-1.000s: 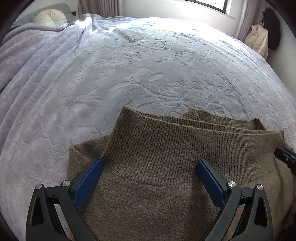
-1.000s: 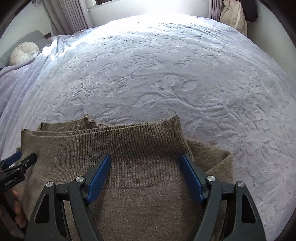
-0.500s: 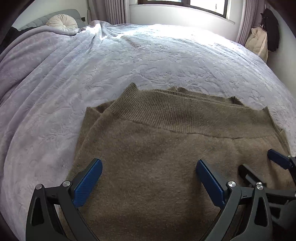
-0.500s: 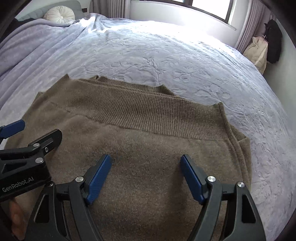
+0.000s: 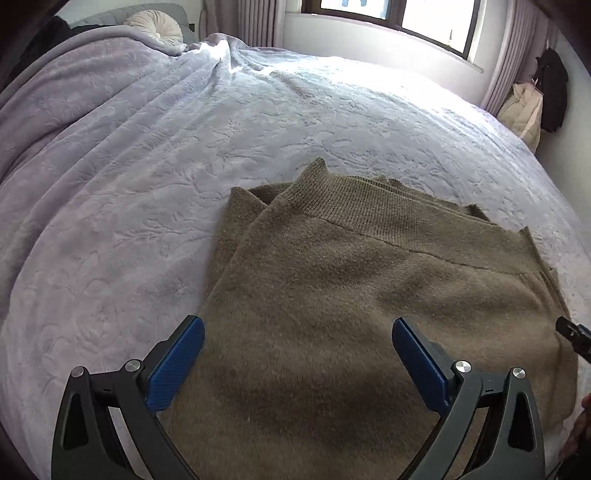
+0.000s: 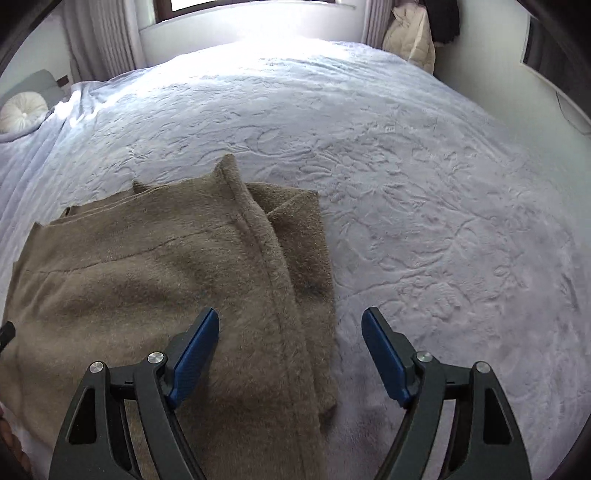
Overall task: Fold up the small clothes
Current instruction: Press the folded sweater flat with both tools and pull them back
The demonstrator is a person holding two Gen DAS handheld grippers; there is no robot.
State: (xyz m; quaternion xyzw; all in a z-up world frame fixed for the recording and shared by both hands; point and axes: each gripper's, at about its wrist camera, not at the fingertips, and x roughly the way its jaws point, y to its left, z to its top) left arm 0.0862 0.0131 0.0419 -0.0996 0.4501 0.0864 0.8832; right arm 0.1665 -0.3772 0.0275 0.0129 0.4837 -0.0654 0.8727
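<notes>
Surface: bed (image 5: 332,122) under a pale lilac embossed bedspread.
On it: folded brown knit garment (image 5: 369,302); round cream cushion (image 5: 155,31) at its head.

Brown knit garments (image 5: 369,295): 1, folded
Grippers: 2, left gripper (image 5: 297,354), right gripper (image 6: 290,349)
Blue finger pads (image 6: 195,350): 2 per gripper
Round cushions (image 5: 157,27): 1
Bedspreads (image 6: 424,184): 1
Windows (image 5: 399,18): 1
Hanging bags (image 5: 524,107): 1 pale
</notes>
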